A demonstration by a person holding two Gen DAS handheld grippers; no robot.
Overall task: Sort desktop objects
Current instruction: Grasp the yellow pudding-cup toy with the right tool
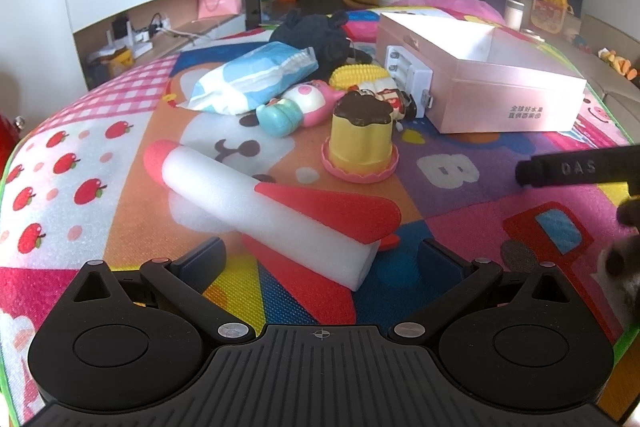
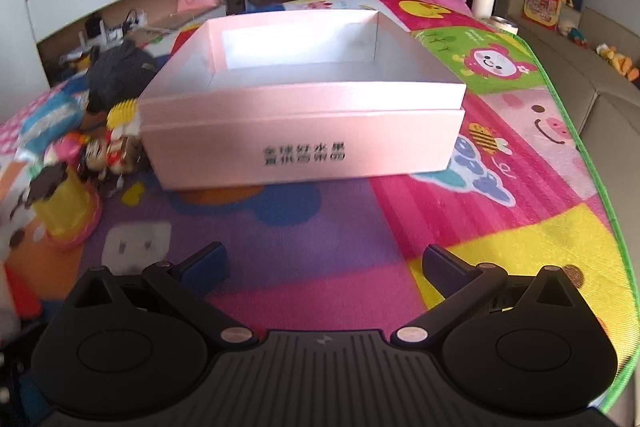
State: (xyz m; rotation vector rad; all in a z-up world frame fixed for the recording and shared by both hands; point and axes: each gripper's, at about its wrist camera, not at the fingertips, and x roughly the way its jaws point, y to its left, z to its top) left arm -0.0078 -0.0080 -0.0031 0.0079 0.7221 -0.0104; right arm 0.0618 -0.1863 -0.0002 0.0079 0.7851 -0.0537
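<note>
Left tool spread wide, flanking foam rocket untouched. Right tool spread, empty. Pink box open, upper centre.

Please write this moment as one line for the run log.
left hand-held gripper: open, around foam rocket | right hand-held gripper: open, facing pink box | box: looks empty

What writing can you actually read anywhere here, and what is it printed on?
"DAS": raised letters on the black bar at the left view's right edge; cut off beyond that.
"B": big white letter on the colourful play mat.
Two rows of dark Chinese characters on the open pink cardboard box: too blurred to read reliably.
</note>
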